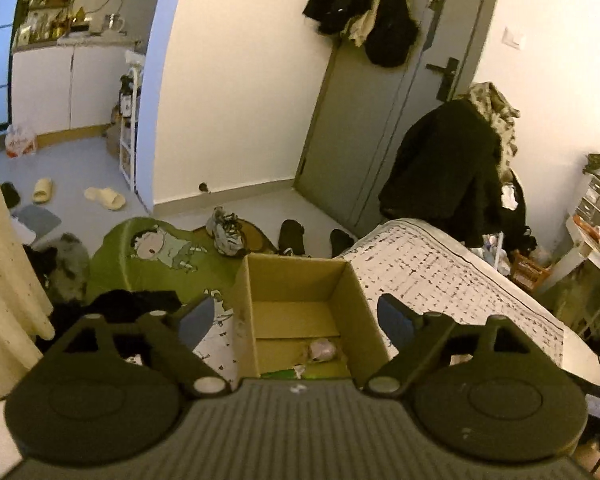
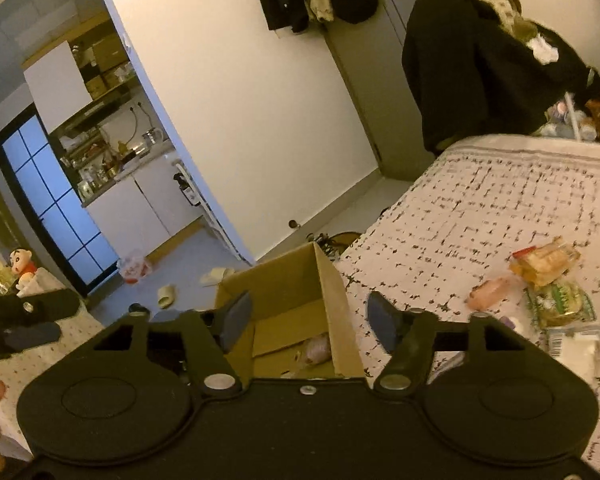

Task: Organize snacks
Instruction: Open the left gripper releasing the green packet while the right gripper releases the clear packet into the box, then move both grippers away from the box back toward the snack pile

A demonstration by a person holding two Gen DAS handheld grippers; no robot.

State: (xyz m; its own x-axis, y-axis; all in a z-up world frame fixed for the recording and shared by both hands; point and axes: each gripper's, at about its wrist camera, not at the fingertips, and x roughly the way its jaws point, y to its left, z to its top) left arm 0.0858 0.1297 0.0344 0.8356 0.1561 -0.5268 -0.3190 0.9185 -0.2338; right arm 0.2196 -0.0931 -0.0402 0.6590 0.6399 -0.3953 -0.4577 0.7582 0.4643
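Both the left gripper (image 1: 296, 320) and right gripper (image 2: 308, 320) hung spread and empty above the cardboard box (image 1: 296, 280) (a pink snack packet (image 1: 322, 350) lay inside, below them).

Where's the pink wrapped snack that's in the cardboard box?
The pink wrapped snack lies on the floor of the open brown cardboard box, toward its right wall, left of the patterned bed in both wrist views.

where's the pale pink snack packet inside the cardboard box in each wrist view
Left wrist: pink snack packet lies on the box floor, low centre, between the open fingers.
Right wrist: pink snack packet sits against the box's right wall, low centre.
Shared landmark: the cardboard box.
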